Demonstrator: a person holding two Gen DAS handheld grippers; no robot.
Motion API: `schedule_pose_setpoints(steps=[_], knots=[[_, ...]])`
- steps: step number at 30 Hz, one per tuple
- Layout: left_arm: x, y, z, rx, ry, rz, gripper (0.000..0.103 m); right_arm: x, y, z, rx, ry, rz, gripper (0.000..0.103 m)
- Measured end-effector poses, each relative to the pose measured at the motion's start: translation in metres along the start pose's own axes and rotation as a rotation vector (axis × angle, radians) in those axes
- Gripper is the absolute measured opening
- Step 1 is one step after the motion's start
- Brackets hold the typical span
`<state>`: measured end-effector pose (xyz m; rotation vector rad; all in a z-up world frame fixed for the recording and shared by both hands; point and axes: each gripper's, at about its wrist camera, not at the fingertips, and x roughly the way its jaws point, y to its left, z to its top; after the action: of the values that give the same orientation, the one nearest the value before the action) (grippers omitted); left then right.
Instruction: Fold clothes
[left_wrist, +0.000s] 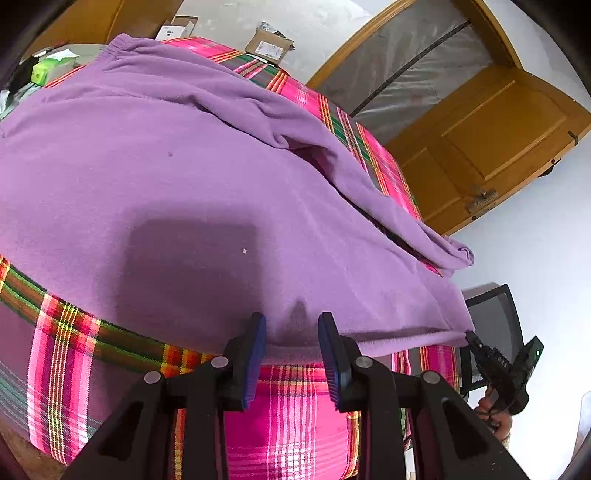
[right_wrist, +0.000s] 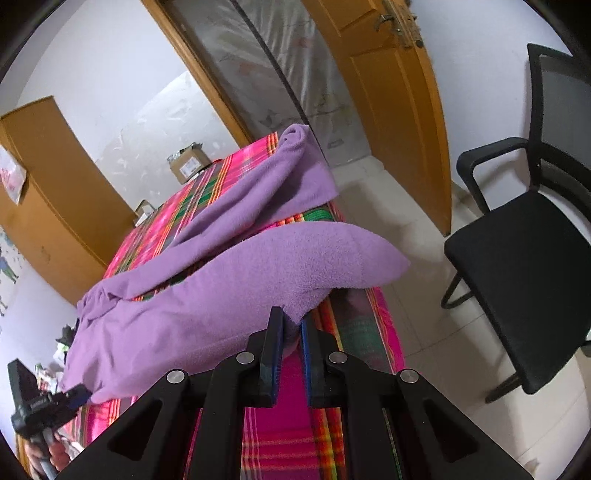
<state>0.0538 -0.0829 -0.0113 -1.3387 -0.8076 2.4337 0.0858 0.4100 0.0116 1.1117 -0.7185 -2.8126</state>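
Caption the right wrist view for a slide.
Right hand-held gripper pinches the purple garment's hem over a plaid tablecloth.

Nothing here is actually readable. The brown cardboard box (left_wrist: 269, 45) past the far edge of the desk has a white shipping label with a barcode, but the print's too small. Same goes for the white carton (left_wrist: 176, 28) nearby.

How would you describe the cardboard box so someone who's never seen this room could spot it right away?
Start at the table with the pink plaid cloth and the purple garment spread on it. Look past its far edge to the floor by the white wall: the cardboard box sits there, brown, flaps open, with a white label, larger than the white box nearby.
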Motion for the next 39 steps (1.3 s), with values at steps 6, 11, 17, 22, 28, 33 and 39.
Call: schedule_pose_setpoints(steps=[6, 11, 17, 22, 28, 33, 39], knots=[[0.004, -0.014, -0.003, 0.047, 0.017, -0.012, 0.029, -0.004, -0.019, 0.001, 0.058, -0.006, 0.019, 0.013], [0.014, -0.039, -0.004, 0.123, 0.045, -0.029, 0.029, 0.0, -0.049, 0.006, 0.161, -0.009, 0.03, 0.037], [0.043, -0.102, -0.01, 0.323, 0.131, -0.087, 0.029, 0.014, -0.072, 0.016, 0.227, 0.025, 0.125, 0.051], [0.071, -0.168, -0.024, 0.563, 0.215, -0.148, 0.029, 0.033, -0.089, 0.024, 0.308, 0.065, 0.184, 0.052], [0.101, -0.229, -0.038, 0.742, 0.261, -0.195, 0.029, 0.043, -0.108, 0.022, 0.383, 0.089, 0.209, 0.052], [0.121, -0.258, -0.052, 0.828, 0.297, -0.198, 0.029, 0.053, -0.117, 0.023, 0.427, 0.124, 0.268, 0.052], [0.132, -0.27, -0.076, 0.913, 0.333, -0.17, 0.029, 0.06, -0.12, 0.025, 0.443, 0.14, 0.314, 0.052]])
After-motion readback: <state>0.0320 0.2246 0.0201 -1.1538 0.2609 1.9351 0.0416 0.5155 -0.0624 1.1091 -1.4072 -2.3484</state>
